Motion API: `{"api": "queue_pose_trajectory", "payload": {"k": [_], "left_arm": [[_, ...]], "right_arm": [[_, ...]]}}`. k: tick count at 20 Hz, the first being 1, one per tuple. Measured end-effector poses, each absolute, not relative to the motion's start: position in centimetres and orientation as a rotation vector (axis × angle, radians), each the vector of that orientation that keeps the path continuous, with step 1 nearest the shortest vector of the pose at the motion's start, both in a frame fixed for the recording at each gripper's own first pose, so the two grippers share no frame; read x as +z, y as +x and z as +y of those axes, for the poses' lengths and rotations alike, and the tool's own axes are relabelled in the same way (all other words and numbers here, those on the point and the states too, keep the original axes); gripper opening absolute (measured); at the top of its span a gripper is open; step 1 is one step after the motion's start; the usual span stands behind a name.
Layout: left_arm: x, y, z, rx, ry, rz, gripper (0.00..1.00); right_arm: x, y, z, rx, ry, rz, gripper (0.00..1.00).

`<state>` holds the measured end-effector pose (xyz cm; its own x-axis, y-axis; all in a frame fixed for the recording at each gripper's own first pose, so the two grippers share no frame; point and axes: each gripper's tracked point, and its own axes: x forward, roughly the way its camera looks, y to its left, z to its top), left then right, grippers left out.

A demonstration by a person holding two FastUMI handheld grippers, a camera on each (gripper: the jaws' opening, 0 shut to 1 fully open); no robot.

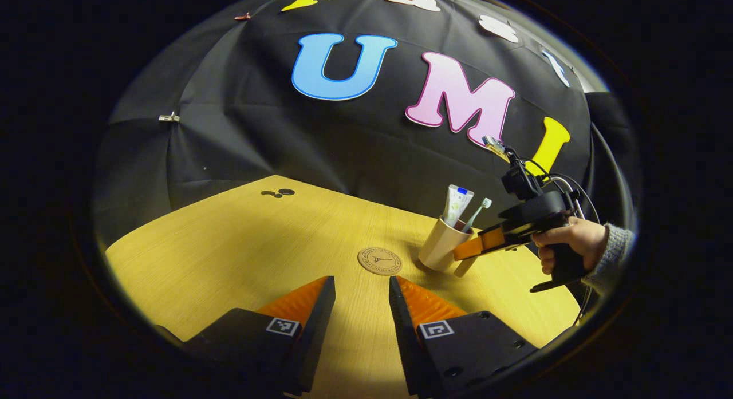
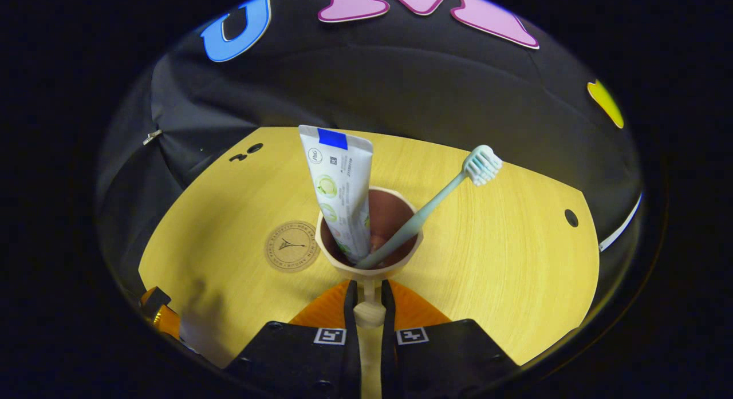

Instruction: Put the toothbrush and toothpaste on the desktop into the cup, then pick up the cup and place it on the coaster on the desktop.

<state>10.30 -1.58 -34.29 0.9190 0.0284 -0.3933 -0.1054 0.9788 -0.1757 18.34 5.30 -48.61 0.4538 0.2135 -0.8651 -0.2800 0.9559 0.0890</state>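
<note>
Item: cup (image 2: pixel 369 241), tan, with a handle (image 2: pixel 369 316) pointing back toward the right gripper (image 2: pixel 369 307); that gripper's two fingers are drawn in close on either side of the handle and appear to press it, so the cup is held by the handle alone. Contents: toothpaste (image 2: pixel 339 187) tube standing on the far-left side of the cup's mouth; toothbrush (image 2: pixel 435 204) leaning out to the right, bristle head up and clear of the rim. Destination: round coaster (image 2: pixel 292 245), lying on the desktop (image 2: pixel 504 261) just ahead and to the left of the right gripper, near the cup but apart from it. Left gripper (image 1: pixel 362 307): fingers parted with a clear gap, holding nothing, poised above the desktop with the coaster (image 1: pixel 379 260) straight ahead of it and the cup (image 1: pixel 442 245) beyond to its right. Risks, as judged: a grip on the thin handle may let the cup swing or tip; the tall tube and slanting brush make the load top-heavy, and a quick sideways carry could spill either; setting down off-centre could leave the cup's base overhanging the coaster. View differences: the right gripper view shows the cup's interior and the clamp on the handle; the left gripper view shows the cup's outer wall, its base close to the desktop, and the hand (image 1: pixel 570 238) with a knitted sleeve (image 1: pixel 615 250) holding the right gripper (image 1: pixel 467 251).
</note>
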Motion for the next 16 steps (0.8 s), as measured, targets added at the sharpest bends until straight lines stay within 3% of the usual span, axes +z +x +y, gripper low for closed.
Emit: {"api": "queue_pose_trajectory", "payload": {"k": [11, 16], "left_arm": [[-34.2, 9.1, 1.9, 0.129, -0.211, 0.406, 0.61], [-34.2, 9.0, 3.0, 0.14, -0.221, 0.406, 0.61]], "right_arm": [[-49.6, 18.6, 14.5, 0.458, -0.12, 1.052, 0.17], [-50.7, 18.1, 15.8, 0.462, -0.168, 1.068, 0.17]]}}
